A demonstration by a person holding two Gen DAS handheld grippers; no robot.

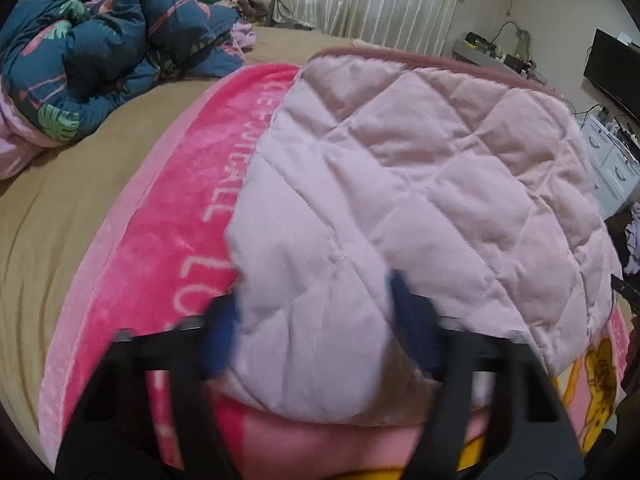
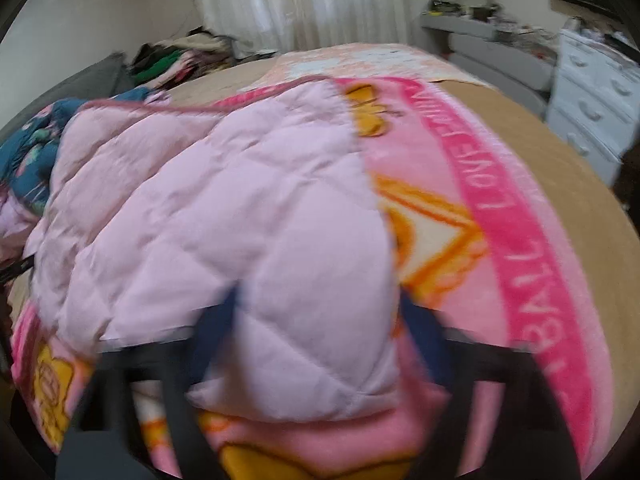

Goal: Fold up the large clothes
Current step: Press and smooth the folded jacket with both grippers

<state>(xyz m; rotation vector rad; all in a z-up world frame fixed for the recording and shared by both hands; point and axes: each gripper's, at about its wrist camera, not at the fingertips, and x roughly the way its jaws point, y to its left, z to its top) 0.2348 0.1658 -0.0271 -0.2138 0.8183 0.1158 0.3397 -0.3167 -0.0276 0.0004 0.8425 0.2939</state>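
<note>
The pale pink quilted garment [image 1: 400, 184] lies spread on a bright pink plush blanket [image 1: 160, 248] that covers the tan bed [image 1: 60, 220]. The left gripper [image 1: 312, 320] has the garment's near left corner between its blue-padded fingers [image 1: 400, 292]; the pads sit against the fabric on both sides, pinching it. The right gripper [image 2: 320, 320] does the same at the near right corner, with its blue fingers [image 2: 416, 332] closed on the quilted cloth, though that view is smeared by motion. From both grippers the garment stretches away toward the far side of the bed, its darker pink piped edge [image 1: 420, 60] farthest off. Beyond and to the left of the left gripper a dark blue patterned duvet [image 1: 100, 52] is bunched up. To the right of the right gripper, past the bed's edge, stands a white chest of drawers [image 2: 592, 96].
</note>
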